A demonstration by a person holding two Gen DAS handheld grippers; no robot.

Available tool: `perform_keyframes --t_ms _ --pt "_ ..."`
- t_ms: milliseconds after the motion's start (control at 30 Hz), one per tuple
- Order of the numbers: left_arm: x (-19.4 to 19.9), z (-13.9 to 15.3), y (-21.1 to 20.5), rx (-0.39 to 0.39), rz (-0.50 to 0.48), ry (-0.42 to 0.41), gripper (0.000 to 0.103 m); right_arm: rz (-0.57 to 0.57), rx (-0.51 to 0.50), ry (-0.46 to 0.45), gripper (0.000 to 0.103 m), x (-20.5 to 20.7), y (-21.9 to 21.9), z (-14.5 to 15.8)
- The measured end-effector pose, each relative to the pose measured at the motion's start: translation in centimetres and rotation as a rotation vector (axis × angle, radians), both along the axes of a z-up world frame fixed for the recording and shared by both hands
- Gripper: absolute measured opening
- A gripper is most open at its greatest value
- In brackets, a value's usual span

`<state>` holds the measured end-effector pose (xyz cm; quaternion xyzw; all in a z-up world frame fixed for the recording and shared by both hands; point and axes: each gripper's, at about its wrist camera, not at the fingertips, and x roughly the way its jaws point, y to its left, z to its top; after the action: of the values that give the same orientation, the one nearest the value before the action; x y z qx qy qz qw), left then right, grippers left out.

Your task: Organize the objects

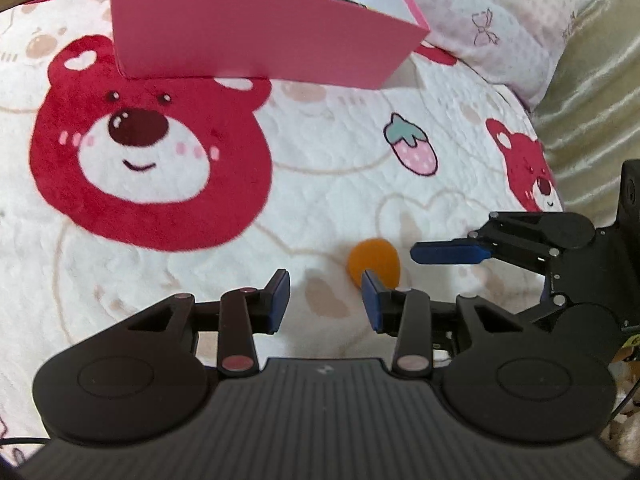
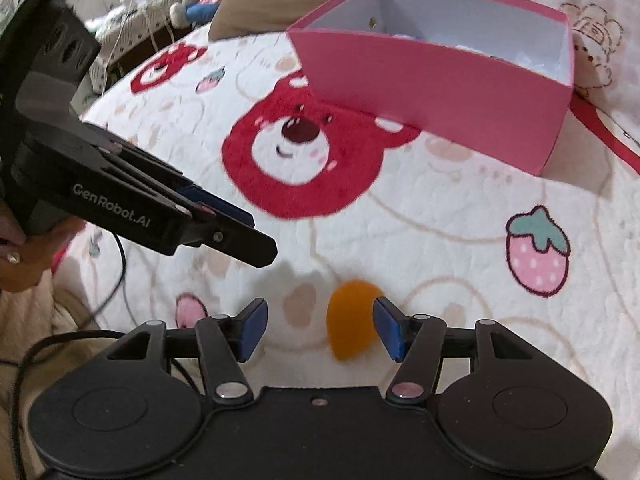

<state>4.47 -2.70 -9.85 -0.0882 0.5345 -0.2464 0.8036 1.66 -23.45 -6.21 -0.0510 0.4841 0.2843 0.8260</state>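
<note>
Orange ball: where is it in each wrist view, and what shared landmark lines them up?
Left wrist: orange ball low, right of centre, partly behind the right blue pad.
Right wrist: orange ball low centre, between the pads, untouched.
Shared landmark: pink box on the big red bear print.

- The right gripper (image 2: pixel 320 330) sits at six o'clock, its blue pads (image 2: pixel 252 330) standing apart.
- An orange ball (image 2: pixel 352 320) lies on the blanket (image 2: pixel 440 240) between them, close to the right pad; whether it touches is hard to say.
- The left gripper (image 2: pixel 256 246) reaches in from nine o'clock, a hand (image 2: pixel 24 256) on its grip.
- A pink box (image 2: pixel 440 92) stands open at one o'clock, partly over the red bear print (image 2: pixel 304 160).
- A strawberry print (image 2: pixel 538 250) shows at three o'clock.
</note>
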Motion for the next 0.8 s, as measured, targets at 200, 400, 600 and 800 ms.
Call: perform_keyframes --t_ms 200,400,600,800 --pt "-0.8 -1.3 -1.4 -0.016 -0.021 0.000 0.037 0.021 -0.093 -0.057 0.064 -0.7 0.7 -2.0" --pt "-1.2 -1.9 -2.6 -0.068 -0.023 -0.008 0.037 0.043 -0.117 -0.089 0.064 -1.7 0.9 -2.7" --pt "-1.3 -3.0 -3.6 -0.081 -0.015 -0.020 0.037 0.034 -0.128 -0.124 0.072 -2.0 0.9 -3.3" --pt "-0.6 -3.3 -5.0 -0.038 -0.036 -0.070 0.037 -0.040 -0.116 -0.144 0.080 -1.4 0.3 -4.2"
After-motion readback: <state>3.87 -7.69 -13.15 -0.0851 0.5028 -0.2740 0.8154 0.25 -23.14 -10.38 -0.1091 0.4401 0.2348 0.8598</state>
